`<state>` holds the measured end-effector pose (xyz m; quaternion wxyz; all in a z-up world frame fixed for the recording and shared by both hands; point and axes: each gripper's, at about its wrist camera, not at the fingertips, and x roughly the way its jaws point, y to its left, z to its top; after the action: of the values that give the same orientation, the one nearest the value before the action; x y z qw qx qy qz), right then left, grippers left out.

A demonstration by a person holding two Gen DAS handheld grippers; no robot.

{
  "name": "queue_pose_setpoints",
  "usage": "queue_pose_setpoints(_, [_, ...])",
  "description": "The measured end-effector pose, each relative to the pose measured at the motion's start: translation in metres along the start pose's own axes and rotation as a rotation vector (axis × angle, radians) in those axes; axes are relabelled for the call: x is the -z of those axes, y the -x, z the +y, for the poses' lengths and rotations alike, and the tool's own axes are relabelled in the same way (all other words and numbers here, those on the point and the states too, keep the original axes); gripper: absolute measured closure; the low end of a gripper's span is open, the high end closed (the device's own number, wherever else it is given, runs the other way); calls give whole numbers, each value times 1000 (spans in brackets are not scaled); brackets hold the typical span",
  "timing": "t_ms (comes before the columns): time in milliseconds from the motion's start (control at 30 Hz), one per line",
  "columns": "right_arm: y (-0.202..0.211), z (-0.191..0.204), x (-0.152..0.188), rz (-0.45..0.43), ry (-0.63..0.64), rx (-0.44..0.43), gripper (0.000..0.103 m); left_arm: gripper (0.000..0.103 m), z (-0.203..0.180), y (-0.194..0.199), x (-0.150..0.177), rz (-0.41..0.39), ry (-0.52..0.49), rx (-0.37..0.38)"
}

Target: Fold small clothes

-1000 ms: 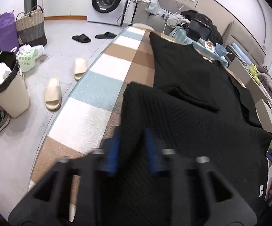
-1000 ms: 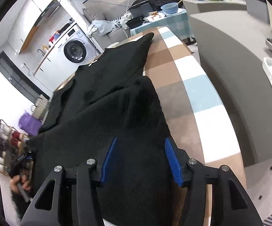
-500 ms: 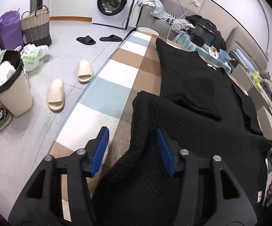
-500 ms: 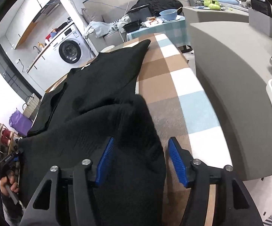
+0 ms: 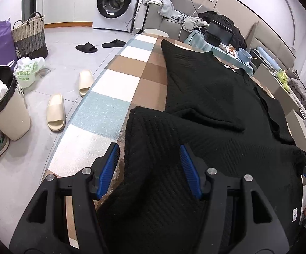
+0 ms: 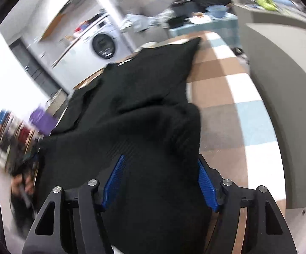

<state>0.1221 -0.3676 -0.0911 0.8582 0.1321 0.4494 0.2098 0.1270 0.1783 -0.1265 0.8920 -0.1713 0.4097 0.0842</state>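
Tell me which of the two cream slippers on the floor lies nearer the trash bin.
The nearer cream slipper: it lies beside the trash bin. The other cream slipper sits farther back.

My bench carries the sweater, spread along it, its near part folded over on itself. Left of the bench, on the floor, lie two slippers and stands a bin. Beyond the bench's far end stands the washing machine.

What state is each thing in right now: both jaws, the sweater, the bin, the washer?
Left gripper: jaws opening, sweater between them, unpinched.
Right gripper: jaws open, sweater between them.
Black sweater: bottom folded up, on checked table.
Bin: full.
Washing machine: door shut.
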Motion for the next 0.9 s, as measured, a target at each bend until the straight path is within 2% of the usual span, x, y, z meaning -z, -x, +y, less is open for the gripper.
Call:
queue_pose_setpoints(67, [2, 3, 5, -15, 45, 43, 35, 47, 1, -3, -1, 17, 12, 12])
queue_pose_setpoints(133, [-3, -1, 5, -16, 28, 83, 36, 47, 2, -5, 0, 21, 18, 16])
queue_pose_setpoints(167, [-5, -2, 4, -22, 18, 89, 40, 51, 2, -4, 0, 11, 14, 20])
queue_pose_setpoints(200, [-9, -3, 2, -22, 10, 93, 48, 58, 2, -2, 1, -2, 11, 25])
queue_pose_setpoints(233, [-12, -3, 1, -19, 7, 98, 63, 79, 1, 0, 2, -15, 8, 37])
queue_pose_setpoints(267, [-13, -2, 0, -21, 11, 97, 73, 94, -1, 4, 3, -32, 0, 44])
queue_pose_setpoints(300, [-14, -1, -1, -26, 19, 98, 92, 99, -1, 9, 4, -53, -2, 33])
queue_pose_setpoints(333, [-11, 1, -3, -46, 22, 92, 98, 100, 0, 15, 6, -76, -3, 33])
queue_pose_setpoints(367, [-7, -1, -4, -69, 15, 78, 98, 100, 0, 22, 7, -102, -3, 46])
queue_pose_setpoints(500, [27, -5, -12, -250, -54, -8, 99, 101, 1, 57, 9, -213, 21, 76])
queue_pose_setpoints(633, [50, -8, -8, -345, -87, -108, 99, 101, 3, 89, 18, -292, 47, 109])
queue_pose_setpoints(800, [74, -9, 6, -390, -113, -154, 99, 101, 13, 124, 40, -337, 88, 125])
queue_pose_setpoints(900, [87, -10, 11, -396, -126, -154, 99, 101, 17, 140, 51, -338, 95, 127])
